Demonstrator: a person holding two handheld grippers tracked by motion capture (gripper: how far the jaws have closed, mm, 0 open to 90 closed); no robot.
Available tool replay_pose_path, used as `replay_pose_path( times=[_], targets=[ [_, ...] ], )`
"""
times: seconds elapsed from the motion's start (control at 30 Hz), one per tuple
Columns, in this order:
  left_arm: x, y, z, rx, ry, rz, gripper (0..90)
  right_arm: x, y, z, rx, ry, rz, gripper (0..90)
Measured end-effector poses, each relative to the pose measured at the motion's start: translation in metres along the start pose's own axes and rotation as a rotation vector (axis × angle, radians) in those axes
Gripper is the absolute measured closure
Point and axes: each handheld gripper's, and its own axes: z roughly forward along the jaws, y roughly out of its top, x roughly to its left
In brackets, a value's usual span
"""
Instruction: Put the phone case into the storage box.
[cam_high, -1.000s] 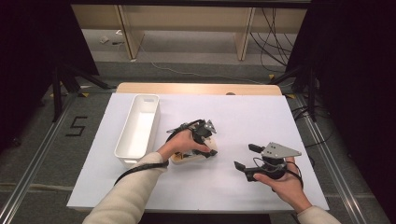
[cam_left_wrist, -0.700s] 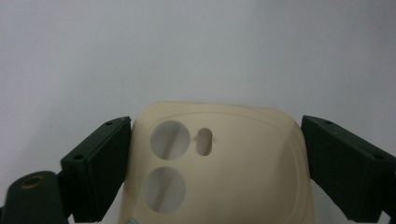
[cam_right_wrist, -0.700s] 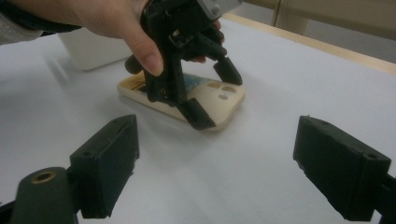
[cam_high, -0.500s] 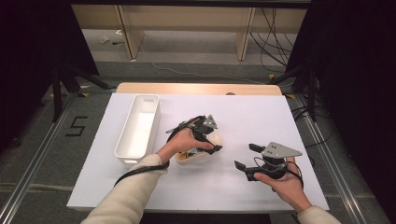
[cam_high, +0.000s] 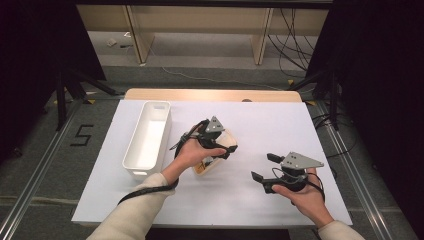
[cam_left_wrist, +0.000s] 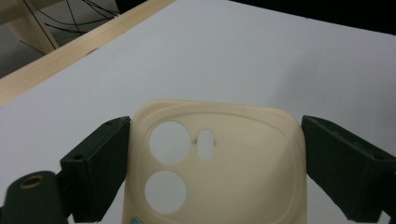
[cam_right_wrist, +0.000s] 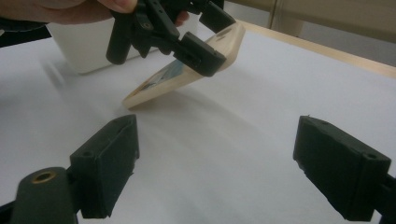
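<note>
Phone case, cream-coloured soft plastic with two round camera holes and a small oblong one (cam_left_wrist: 215, 168), sits clamped between the black jaws of the left hand-held gripper (cam_high: 216, 145); in the left gripper view both jaws press flat on its long edges, so the grip looks sure; in the right gripper view the case (cam_right_wrist: 187, 70) is tilted, its far end raised in the jaws and its near lower corner touching or just above the white worktop (cam_high: 260, 125), I cannot tell which; compared with a second ago, when the left hand-held gripper lay low over the case on the sheet, the gripper now stands higher and a little nearer the far edge, and the case has tipped up with it; I take that to mean the pick is made and the lift is under way, with the carry the step in hand; the long white rectangular plastic bin (cam_high: 148, 140) stands just to the left of the left hand (cam_high: 192, 152), apart from the case, and is the likely place for it, though that is a guess; the right hand-held gripper (cam_high: 264, 167) rests in the right hand (cam_high: 307, 197) low over the near right of the worktop, jaws spread wide with nothing between them, much where it was a second ago, well apart from the case.
</note>
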Motion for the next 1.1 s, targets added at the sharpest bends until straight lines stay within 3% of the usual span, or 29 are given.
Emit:
replay_pose_path(
  times=[0.4,0.73,1.1],
  targets=[
    [-0.009,0.012,-0.019,-0.101,0.124,-0.051,11.0,0.000,0.000,-0.001,-0.002,-0.003,0.001,15.4],
    [-0.010,0.018,-0.030,-0.121,0.138,-0.047,11.1,-0.001,0.000,-0.001,-0.004,-0.005,0.002,15.3],
    [-0.007,0.026,-0.045,-0.149,0.191,-0.052,11.2,-0.001,0.000,-0.001,-0.005,-0.005,0.002,15.3]
  ],
)
